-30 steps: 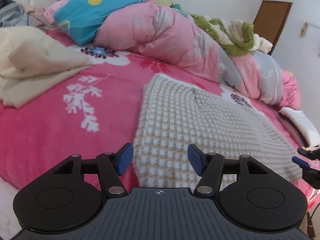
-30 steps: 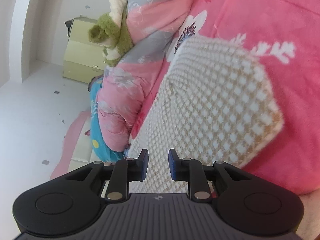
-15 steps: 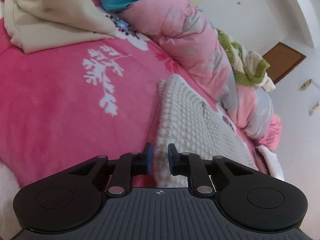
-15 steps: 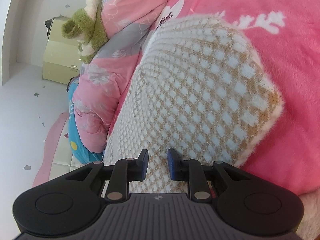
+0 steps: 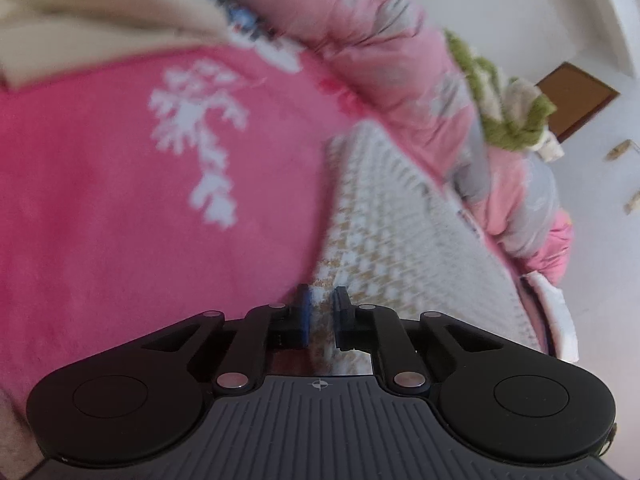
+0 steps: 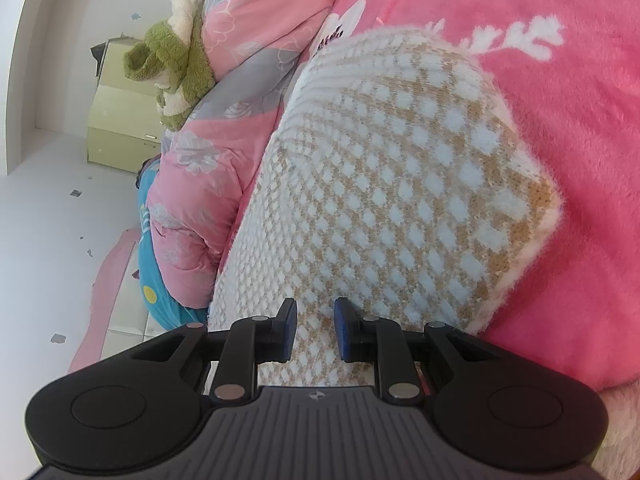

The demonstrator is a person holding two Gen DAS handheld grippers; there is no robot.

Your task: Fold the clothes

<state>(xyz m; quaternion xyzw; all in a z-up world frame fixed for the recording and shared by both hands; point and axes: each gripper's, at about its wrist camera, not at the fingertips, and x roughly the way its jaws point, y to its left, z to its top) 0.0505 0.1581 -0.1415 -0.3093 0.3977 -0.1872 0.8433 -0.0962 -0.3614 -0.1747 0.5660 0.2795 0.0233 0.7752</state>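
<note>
One checked knit sweater (image 6: pixel 400 184) on the pink bed blanket (image 5: pixel 100 208). Left gripper (image 5: pixel 320 306) jaws just closed, pinching its edge; right gripper (image 6: pixel 315 320) clamps its hem.

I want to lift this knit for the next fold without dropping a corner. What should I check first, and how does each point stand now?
1. Left gripper on the knit: its jaws have just been closing, with the knit's edge between them. Ok.
2. Right gripper on the knit: fabric sits between narrow jaws. Ok.
3. How many layers each grip holds: cannot tell.
4. Knit flat on the bedspread: smooth, no bunching in view. Ok.
5. Duvet clear of the knit: it lies right along the far edge. Cannot tell.
6. Left view sharp enough to judge: blurred. Not ok.
</note>
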